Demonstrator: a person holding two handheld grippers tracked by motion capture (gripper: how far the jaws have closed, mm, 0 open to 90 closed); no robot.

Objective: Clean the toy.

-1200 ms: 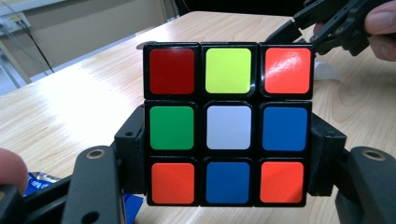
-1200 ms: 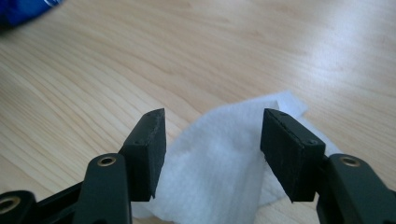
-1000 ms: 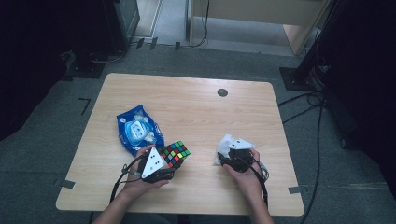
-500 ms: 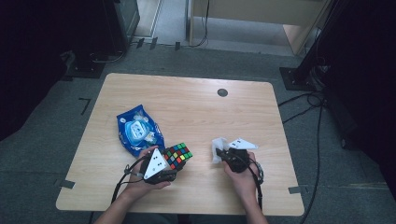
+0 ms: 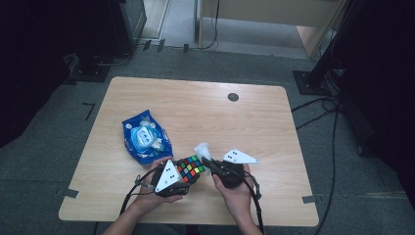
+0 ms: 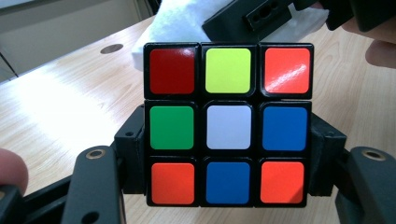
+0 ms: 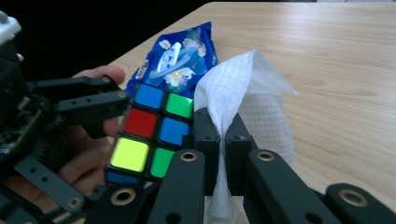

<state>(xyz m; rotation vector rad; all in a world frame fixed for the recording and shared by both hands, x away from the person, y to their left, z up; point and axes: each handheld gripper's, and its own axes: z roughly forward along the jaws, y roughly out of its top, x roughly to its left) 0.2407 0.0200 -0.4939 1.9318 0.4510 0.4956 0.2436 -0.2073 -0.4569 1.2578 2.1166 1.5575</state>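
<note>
A scrambled puzzle cube (image 5: 191, 168) (image 6: 228, 126) (image 7: 148, 135) is held near the table's front edge, clamped between the jaws of my left gripper (image 5: 185, 172) (image 6: 229, 154). A white wipe (image 5: 202, 150) (image 7: 243, 98) is pinched in my right gripper (image 5: 207, 160) (image 7: 222, 135), whose jaws are shut on it. The wipe stands right beside the cube, at its right side in the high view. In the left gripper view the wipe (image 6: 187, 23) shows behind the cube's top edge. I cannot tell whether wipe and cube touch.
A blue pack of wet wipes (image 5: 146, 136) (image 7: 175, 58) lies on the wooden table (image 5: 205, 112) to the left, just beyond the left hand. A small dark round hole (image 5: 233, 97) sits near the table's far edge. Cables trail off the front edge.
My right gripper has moved left with the wipe, from well apart to right beside the cube. The left gripper and cube have shifted slightly right.
</note>
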